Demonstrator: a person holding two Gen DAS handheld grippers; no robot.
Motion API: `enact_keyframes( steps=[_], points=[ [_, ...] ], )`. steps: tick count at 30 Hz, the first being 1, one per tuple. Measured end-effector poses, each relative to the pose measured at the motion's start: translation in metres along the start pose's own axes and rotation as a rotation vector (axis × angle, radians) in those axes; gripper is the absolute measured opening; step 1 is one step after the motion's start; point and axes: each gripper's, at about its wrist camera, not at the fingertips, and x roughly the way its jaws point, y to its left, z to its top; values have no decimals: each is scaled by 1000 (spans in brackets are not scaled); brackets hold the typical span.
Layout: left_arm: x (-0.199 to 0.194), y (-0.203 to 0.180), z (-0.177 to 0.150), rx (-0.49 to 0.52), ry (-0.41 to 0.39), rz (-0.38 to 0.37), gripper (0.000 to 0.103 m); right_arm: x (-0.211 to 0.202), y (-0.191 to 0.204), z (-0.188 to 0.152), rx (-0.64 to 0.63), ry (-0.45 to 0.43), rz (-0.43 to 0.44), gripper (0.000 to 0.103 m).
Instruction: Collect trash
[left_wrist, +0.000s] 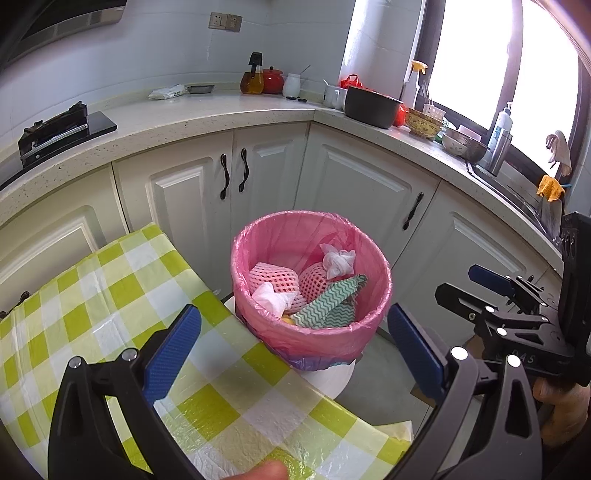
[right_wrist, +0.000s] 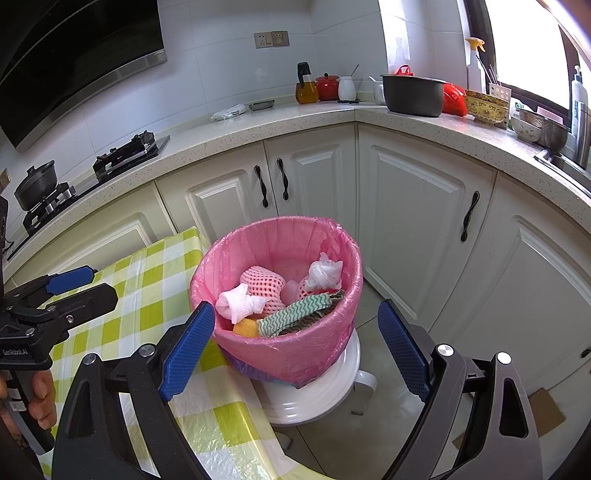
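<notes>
A bin with a pink liner (left_wrist: 314, 332) stands on a white stool (left_wrist: 332, 380) beside the table; it also shows in the right wrist view (right_wrist: 288, 350). It holds pink foam nets (right_wrist: 264, 282), crumpled white tissues (right_wrist: 240, 302), a green zigzag cloth (right_wrist: 295, 312) and something orange (right_wrist: 246, 328). My left gripper (left_wrist: 295, 339) is open and empty, above the table edge, short of the bin. My right gripper (right_wrist: 297, 336) is open and empty, just in front of the bin. Each gripper shows in the other's view: the right gripper (left_wrist: 476, 288) and the left gripper (right_wrist: 85, 284).
A table with a green-and-white checked cloth (left_wrist: 110, 314) lies left of the bin. White cabinets (right_wrist: 417, 206) and an L-shaped counter (right_wrist: 295, 114) stand behind, with a hob (right_wrist: 125, 151), pots, jars and bowls on it. A sink (left_wrist: 517, 192) is at right.
</notes>
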Motion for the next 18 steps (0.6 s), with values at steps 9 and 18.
enact_keyframes(
  steps=[9,18],
  points=[
    [4,0,0,8,15,-12,98,0,0,0,0,0,-1,84],
    [8,4,0,-11,31,6,98,3,-1,-3,2,4,1,84]
  ],
)
